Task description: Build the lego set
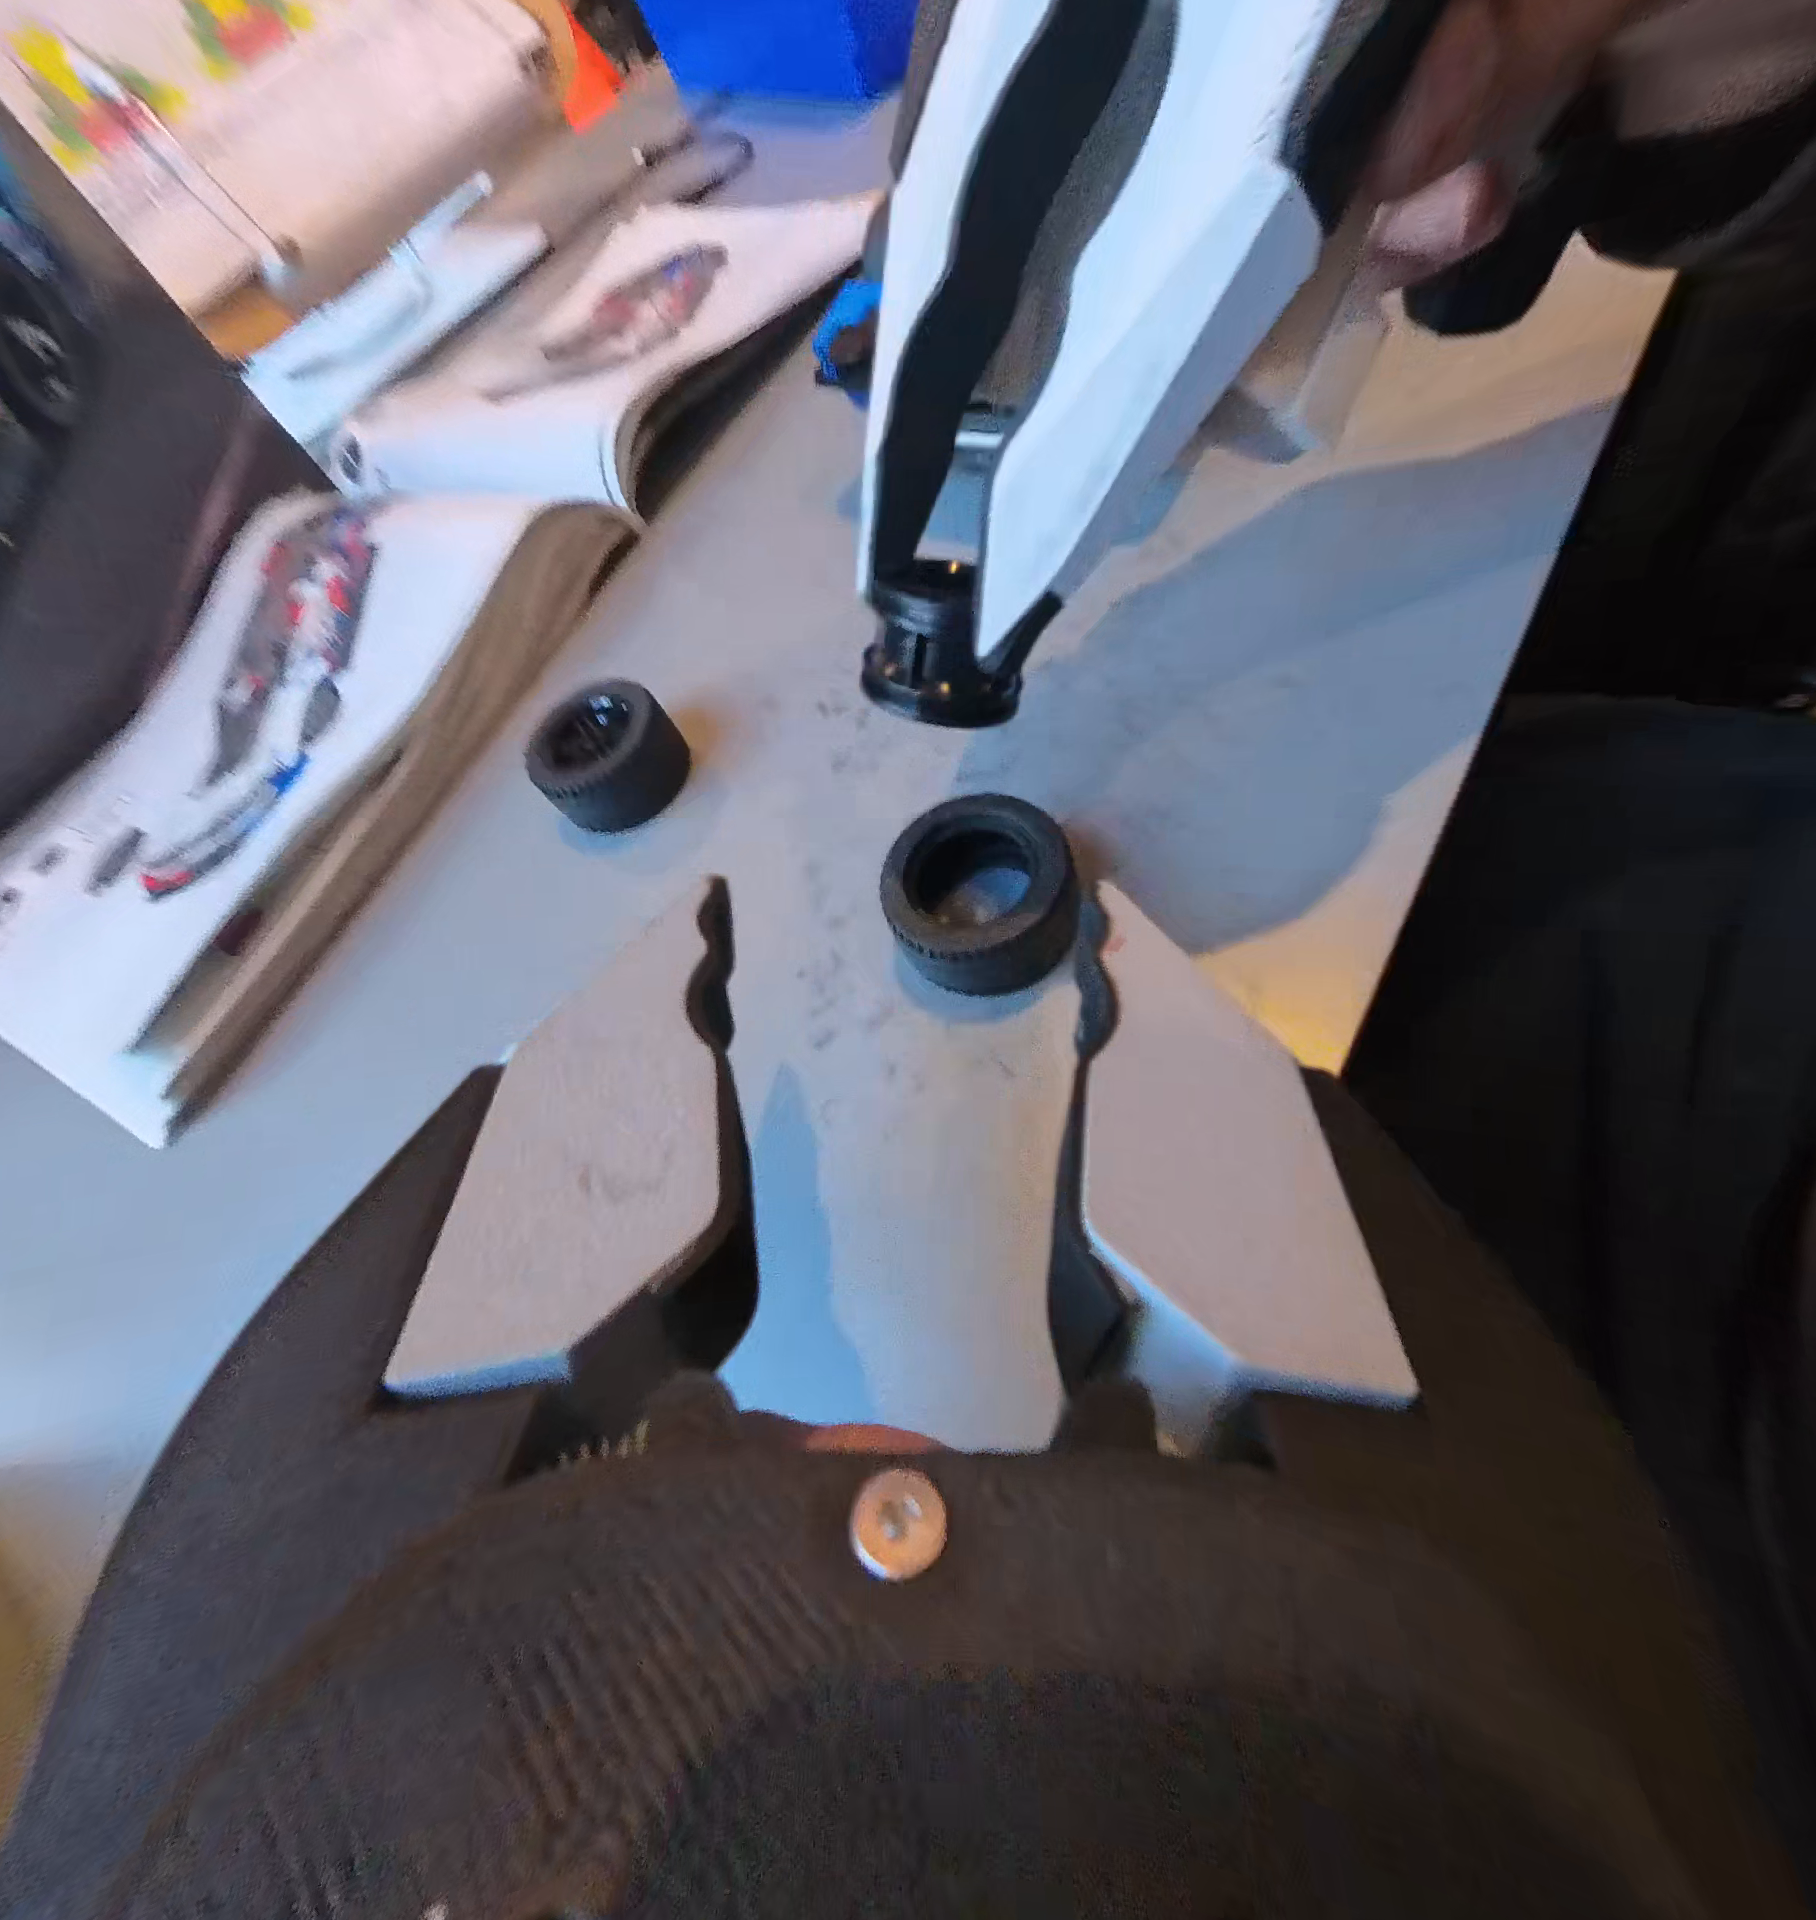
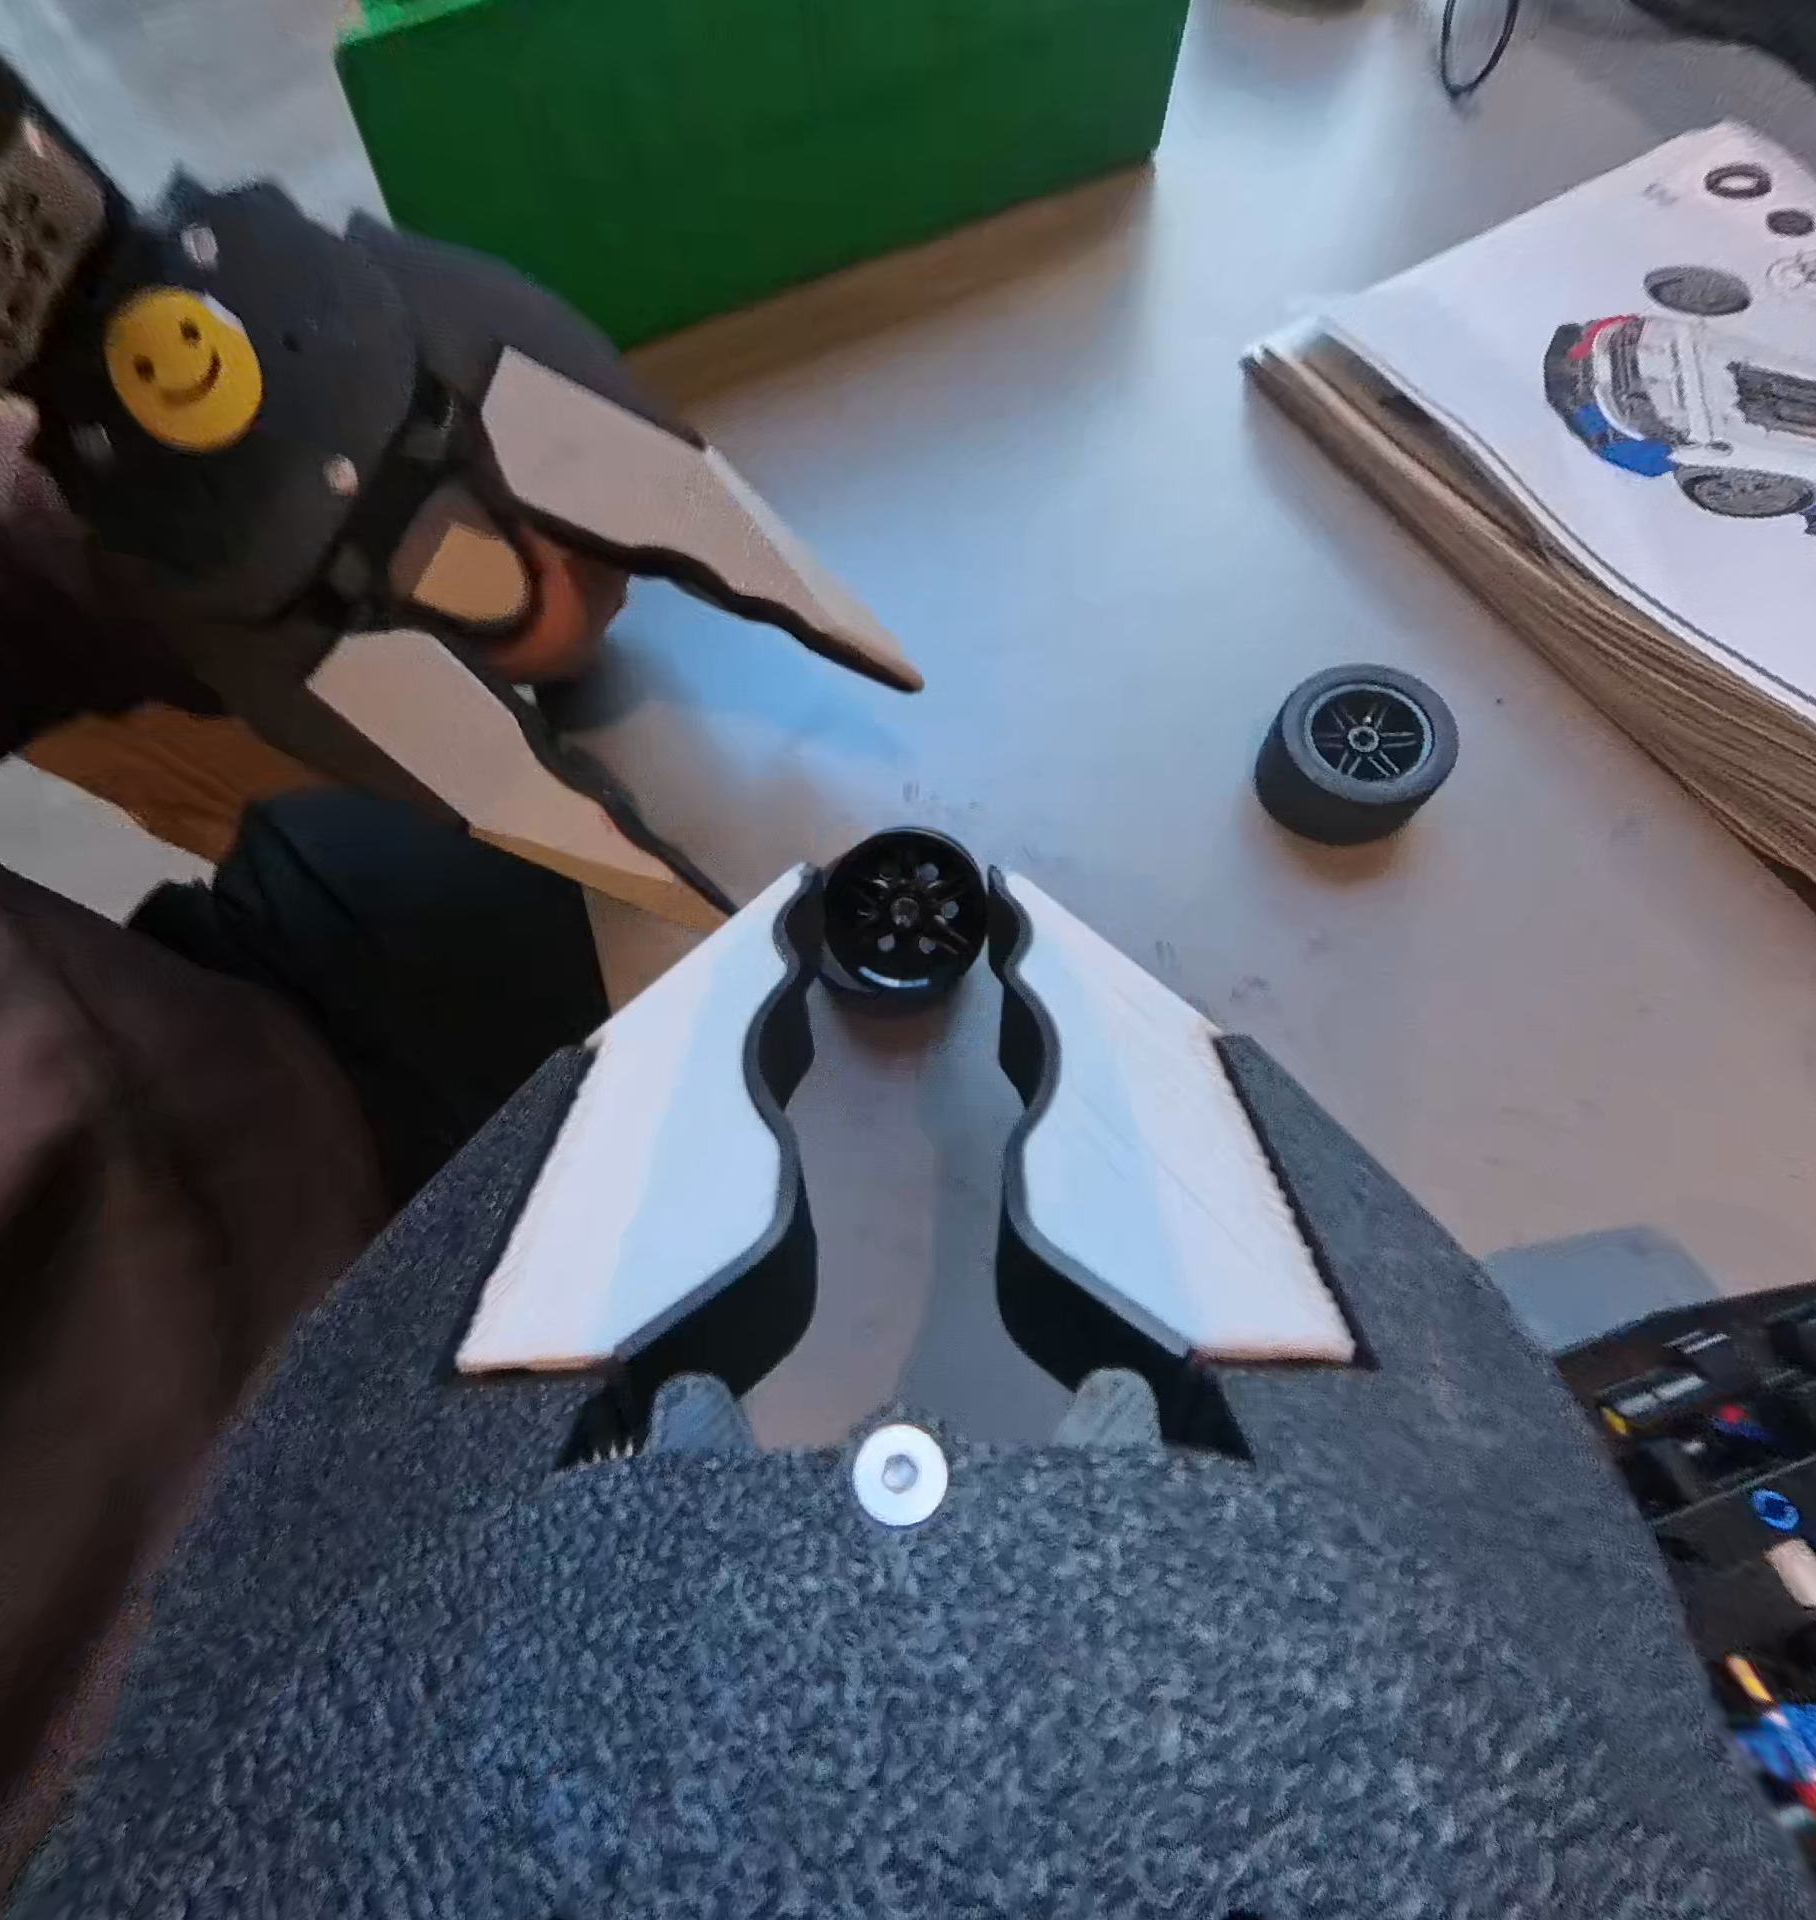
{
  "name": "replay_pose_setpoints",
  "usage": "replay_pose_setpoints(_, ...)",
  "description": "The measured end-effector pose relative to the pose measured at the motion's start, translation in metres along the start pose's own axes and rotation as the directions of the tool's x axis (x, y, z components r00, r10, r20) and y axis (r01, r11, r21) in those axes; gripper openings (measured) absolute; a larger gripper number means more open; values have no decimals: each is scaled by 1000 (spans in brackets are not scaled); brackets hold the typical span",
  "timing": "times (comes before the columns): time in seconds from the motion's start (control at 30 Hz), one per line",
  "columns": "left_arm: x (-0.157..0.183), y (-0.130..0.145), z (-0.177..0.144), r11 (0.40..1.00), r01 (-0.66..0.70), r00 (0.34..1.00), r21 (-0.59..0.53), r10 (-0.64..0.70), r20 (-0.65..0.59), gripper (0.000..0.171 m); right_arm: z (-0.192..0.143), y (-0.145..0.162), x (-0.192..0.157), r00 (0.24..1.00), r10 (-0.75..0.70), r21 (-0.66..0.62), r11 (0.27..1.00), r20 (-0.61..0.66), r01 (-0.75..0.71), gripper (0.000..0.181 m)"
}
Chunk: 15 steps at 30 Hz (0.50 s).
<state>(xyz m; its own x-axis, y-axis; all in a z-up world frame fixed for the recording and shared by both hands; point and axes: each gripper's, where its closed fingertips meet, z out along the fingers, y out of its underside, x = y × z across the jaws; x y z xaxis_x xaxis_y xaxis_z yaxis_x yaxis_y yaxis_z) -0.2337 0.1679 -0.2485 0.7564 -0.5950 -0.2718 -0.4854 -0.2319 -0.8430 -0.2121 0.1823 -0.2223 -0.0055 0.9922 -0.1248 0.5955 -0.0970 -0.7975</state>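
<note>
My right gripper (image 2: 902,894) is shut on a black spoked wheel rim (image 2: 904,914) and holds it just above the grey table. In the left wrist view the right gripper (image 1: 951,623) comes down from the top with the rim (image 1: 935,675) at its tips. My left gripper (image 1: 904,914) is open and empty. An empty black rubber tyre (image 1: 977,904) lies flat on the table just ahead of its tips, next to the right finger. The tyre does not show in the right wrist view. A finished wheel (image 1: 608,753), tyre with rim, lies further left and also shows in the right wrist view (image 2: 1356,753). The left gripper (image 2: 819,795) shows open there.
An open instruction booklet (image 2: 1610,468) lies beside the finished wheel, and shows in the left wrist view (image 1: 260,779). A dark set box (image 1: 52,416) stands behind it. A green box (image 2: 758,135) stands at the far edge. A tray of small parts (image 2: 1735,1507) sits at the lower right. About 4 cm separates my left fingertips from my right.
</note>
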Motion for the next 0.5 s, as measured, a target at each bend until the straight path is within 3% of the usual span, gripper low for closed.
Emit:
replay_pose_setpoints(0.17,16,10,7,996,46,983,-80,-59,-172,60,6,6,-3,998,-63,-118,991,17,65,27)
replay_pose_setpoints(0.33,14,18,21,984,66,968,-164,-103,-230,55,18,11,-8,989,-142,-218,964,44,148,26)
replay_pose_setpoints(0.5,15,27,26,978,-8,964,-207,-48,-260,44,31,20,-8,974,-218,-326,918,62,226,26)
